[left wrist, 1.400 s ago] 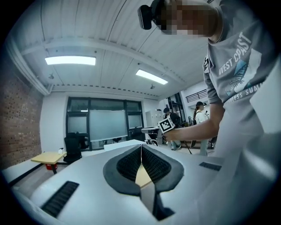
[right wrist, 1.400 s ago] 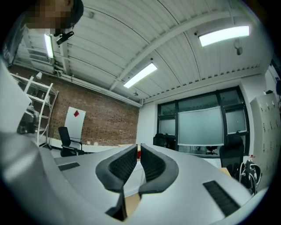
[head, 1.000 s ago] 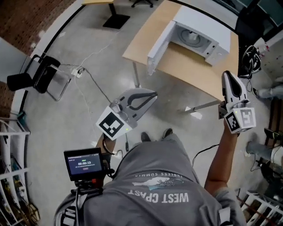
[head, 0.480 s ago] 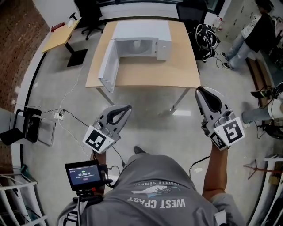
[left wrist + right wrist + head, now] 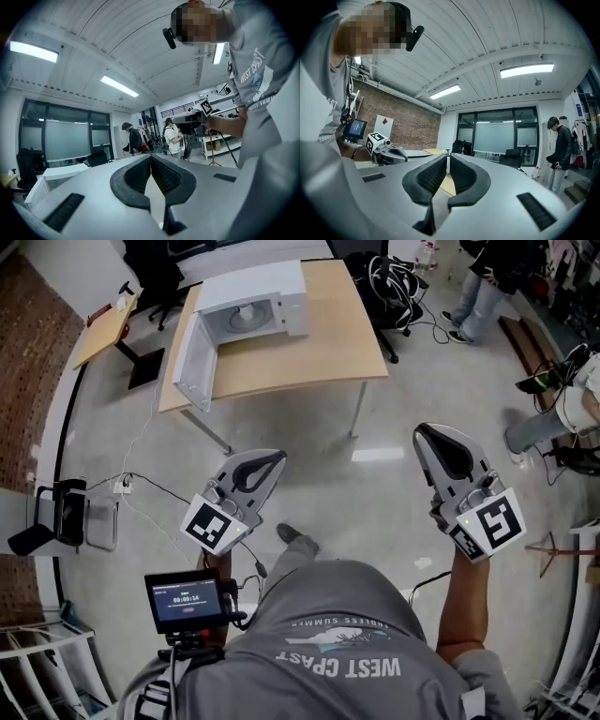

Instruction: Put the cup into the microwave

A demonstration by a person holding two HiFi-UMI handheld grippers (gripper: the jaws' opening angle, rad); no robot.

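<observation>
Fingers [image 5: 136,177] of left gripper [image 5: 277,457] and right gripper [image 5: 424,433] are pressed together, empty; microwave [image 5: 272,296] (door [image 5: 195,357] swung open) sits on the surface [image 5: 328,343] at 11 o'clock; cup cannot be made out anywhere

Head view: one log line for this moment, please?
left tongs: shut, empty; right tongs: shut, empty; microwave: door open, on table; cup: unseen

Office-style lab: desk [image 5: 328,334], swivel chair [image 5: 155,277], brick wall [image 5: 28,362]

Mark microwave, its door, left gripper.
microwave [image 5: 261,287], head view, white top panel.
microwave door [image 5: 193,358], head view, middle of the open door.
left gripper [image 5: 277,457], head view, between its shut fingertips.
</observation>
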